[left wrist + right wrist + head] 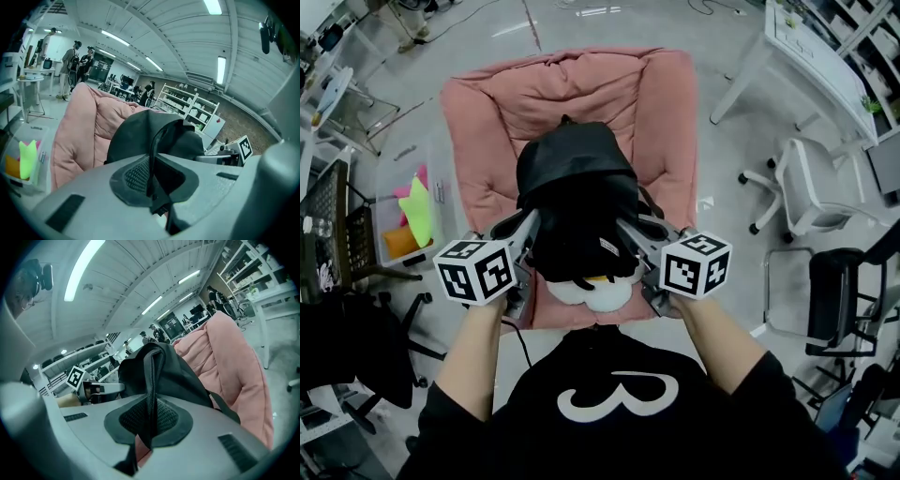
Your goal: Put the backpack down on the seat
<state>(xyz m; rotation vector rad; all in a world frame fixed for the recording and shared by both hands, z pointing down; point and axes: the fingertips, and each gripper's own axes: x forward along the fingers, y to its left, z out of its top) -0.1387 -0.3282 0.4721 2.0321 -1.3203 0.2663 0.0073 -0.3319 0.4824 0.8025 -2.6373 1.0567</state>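
Observation:
A black backpack [577, 202] hangs over the pink padded seat [497, 103], its white and yellow underside [589, 287] at the seat's front edge. My left gripper [532, 225] is shut on its left shoulder strap [152, 159], and my right gripper [628, 230] is shut on its right strap [151, 394]. Both gripper views show a dark strap pinched between the pads, with the backpack's body [150, 133] [159, 366] just beyond and the pink cushion [89, 126] [234, 362] behind. I cannot tell whether the bag's base rests on the seat.
A clear bin [412, 211] with bright items stands left of the seat. A white office chair [811, 192] and a black chair [839, 300] are at the right, a white table [811, 56] at the far right. Several people stand far off [75, 56].

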